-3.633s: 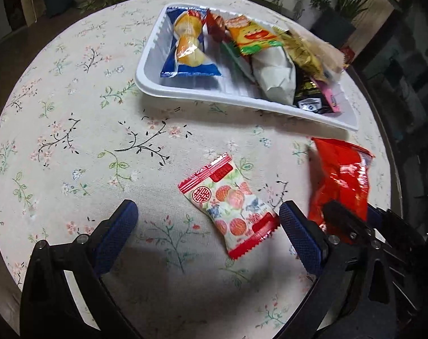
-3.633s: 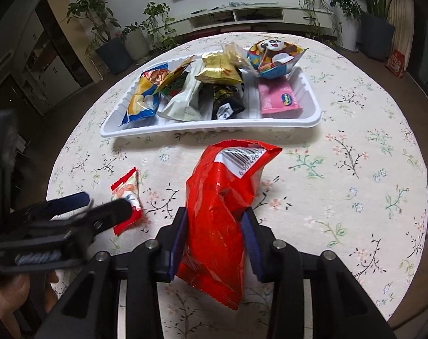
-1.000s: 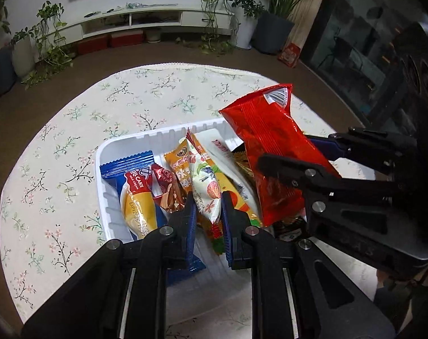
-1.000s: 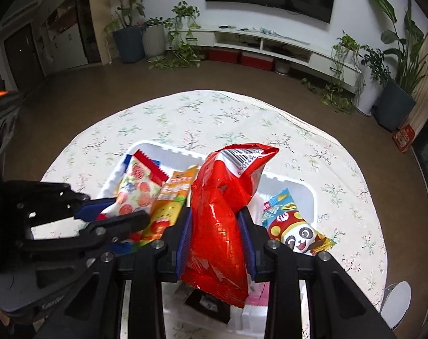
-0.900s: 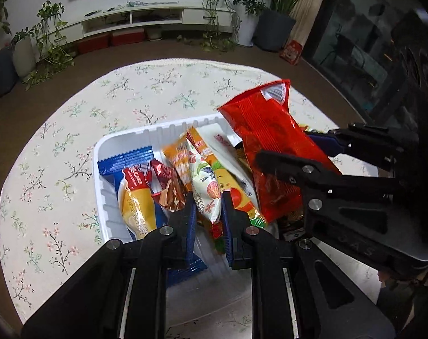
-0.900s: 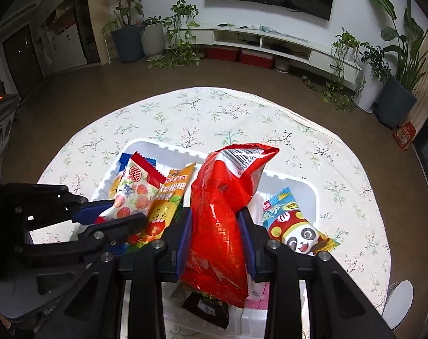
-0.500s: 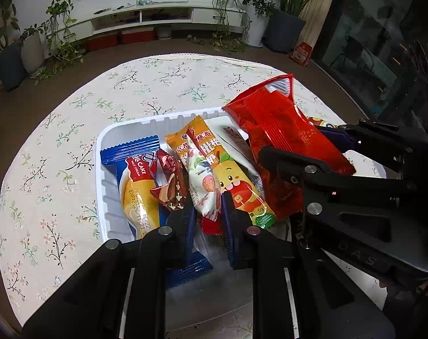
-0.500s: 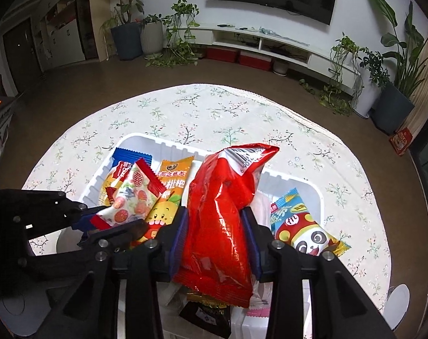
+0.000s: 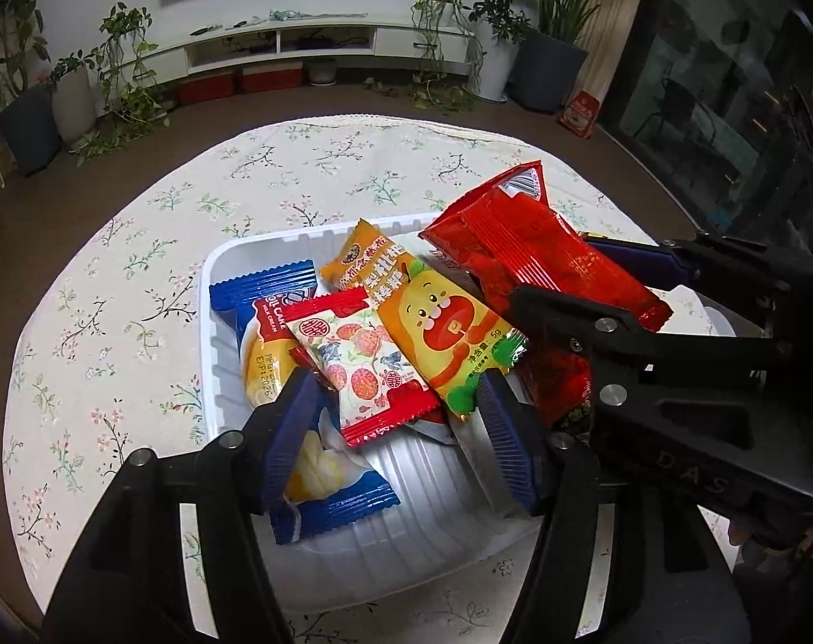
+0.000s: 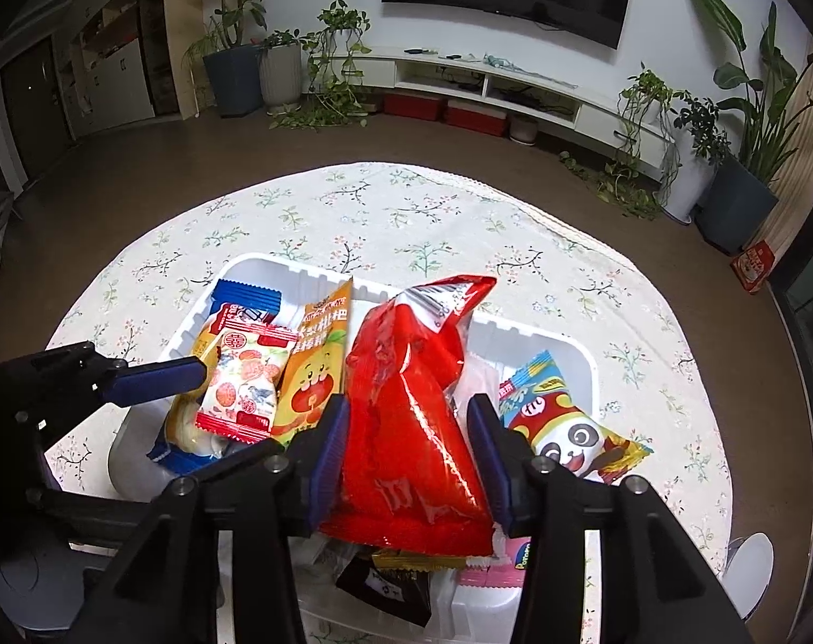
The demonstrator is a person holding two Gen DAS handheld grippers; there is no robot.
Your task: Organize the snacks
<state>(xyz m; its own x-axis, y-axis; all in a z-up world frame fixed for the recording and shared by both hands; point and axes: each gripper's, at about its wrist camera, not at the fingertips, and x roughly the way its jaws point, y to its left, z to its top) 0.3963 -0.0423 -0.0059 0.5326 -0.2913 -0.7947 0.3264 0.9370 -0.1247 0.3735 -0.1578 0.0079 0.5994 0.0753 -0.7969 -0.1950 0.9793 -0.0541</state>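
On the left of the white tray (image 9: 209, 322), a blue cake packet (image 9: 277, 316) lies against the near-left wall. Over it rests the small lychee-print packet (image 9: 360, 362) with red ends, sitting between the spread blue pads of the left tool (image 9: 398, 429). The jaws stand wide apart and neither pad touches the wrapper, so this packet looks released into the tray rather than held. Just right of it lies an orange packet with a cartoon fruit face (image 9: 433, 316), partly overlapping its neighbours.

Further right, the big red bag (image 10: 411, 402) stands tilted over the middle of the tray, its barcode end pointing away. The right tool (image 10: 409, 456) has its pads on both sides of the bag, but they look parted — the left pad seems to brush the foil while a gap shows at the right one. My read is that the grip is loosened, though the bag's lower end is hidden, so whether it rests on the packets below I cannot tell. At the far right a panda packet (image 10: 567, 424) leans on the tray's rim.

No loose snack shows on the floral surface (image 10: 406, 209) — the gathering seems almost finished. What is left, by my judgement, is settling the red bag flat and drawing both tools clear.
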